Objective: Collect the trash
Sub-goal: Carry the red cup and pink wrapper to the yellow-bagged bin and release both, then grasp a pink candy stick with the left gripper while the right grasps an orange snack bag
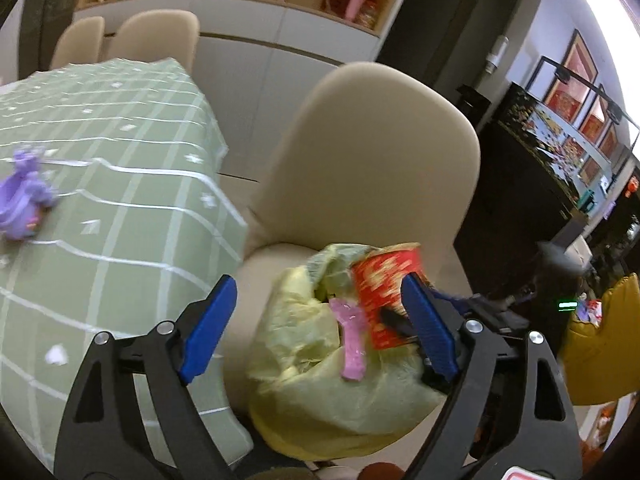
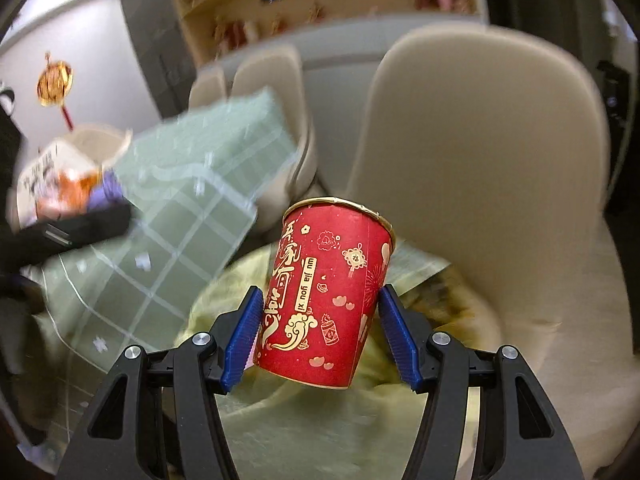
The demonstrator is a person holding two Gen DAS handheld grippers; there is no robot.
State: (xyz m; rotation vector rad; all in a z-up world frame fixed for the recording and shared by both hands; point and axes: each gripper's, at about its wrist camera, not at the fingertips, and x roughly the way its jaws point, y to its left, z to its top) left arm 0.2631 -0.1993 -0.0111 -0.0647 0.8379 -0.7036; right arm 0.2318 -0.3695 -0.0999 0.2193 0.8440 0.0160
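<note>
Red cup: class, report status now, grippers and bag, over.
Left gripper open, empty. Right gripper around red cup, grip unclear. Yellow bag on chair, mouth open. Nothing blocking.

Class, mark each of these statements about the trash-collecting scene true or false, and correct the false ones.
1. The red paper cup sits between the right gripper's jaws. True.
2. The yellow-green bag lies on the floor. False: it rests on the seat of the beige chair.
3. A pink item shows at the bag's mouth. True.
4. The left gripper is clamped on the bag. False: its jaws stand wide open, with the bag beyond them.
5. The tablecloth is plain blue. False: it is green with a white grid.
6. A purple toy lies on the tablecloth. True.
</note>
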